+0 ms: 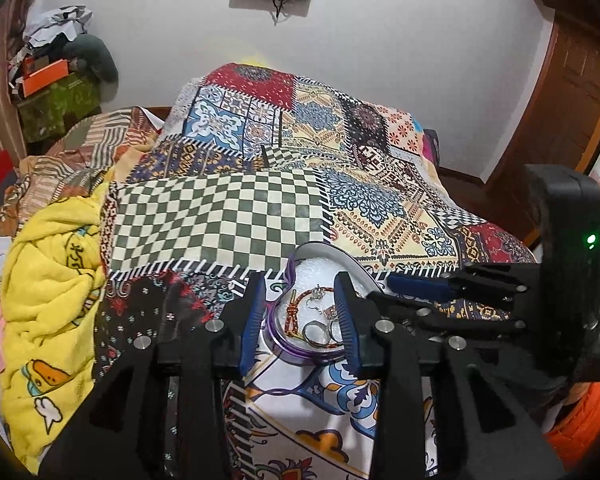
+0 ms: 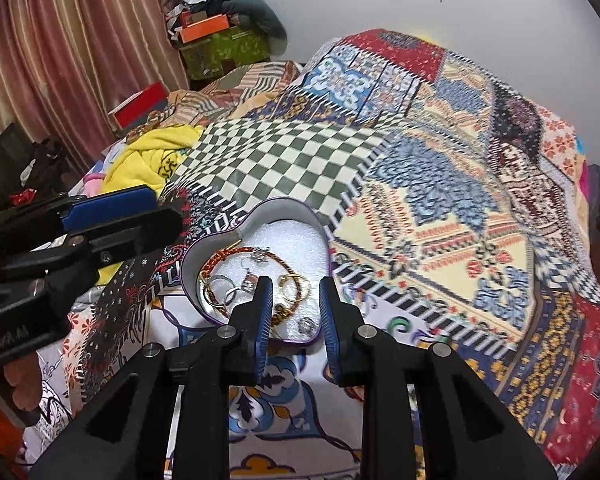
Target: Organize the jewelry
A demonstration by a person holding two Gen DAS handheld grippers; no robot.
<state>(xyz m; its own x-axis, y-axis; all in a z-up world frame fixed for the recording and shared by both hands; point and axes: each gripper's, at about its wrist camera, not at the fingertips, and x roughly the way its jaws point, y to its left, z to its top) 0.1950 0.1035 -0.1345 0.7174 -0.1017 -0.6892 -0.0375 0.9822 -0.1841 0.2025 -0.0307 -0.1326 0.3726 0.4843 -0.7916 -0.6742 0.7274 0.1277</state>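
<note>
A purple heart-shaped tin (image 1: pixel 296 264) (image 2: pixel 284 206) with white foam lining lies on the patterned bedspread. Inside it lie a red-orange braided cord bracelet (image 1: pixel 294 314) (image 2: pixel 220 258), silver rings (image 1: pixel 314 330) (image 2: pixel 220 282), a gold ring (image 2: pixel 288 282), a small silver charm (image 1: pixel 332 312) (image 2: pixel 249 282) and another silver ring (image 2: pixel 307 325). My left gripper (image 1: pixel 300 320) is open and empty, its jaws either side of the tin's near end. My right gripper (image 2: pixel 294 320) is open and empty over the tin's near edge. It also shows in the left wrist view (image 1: pixel 420 286).
A patchwork bedspread (image 1: pixel 340 184) (image 2: pixel 460 200) covers the bed. A yellow blanket (image 1: pixel 48 280) (image 2: pixel 152 152) lies crumpled at the left. Boxes and clothes (image 1: pixel 56 80) (image 2: pixel 220 28) are piled against the far wall. A wooden door (image 1: pixel 560 100) stands at the right.
</note>
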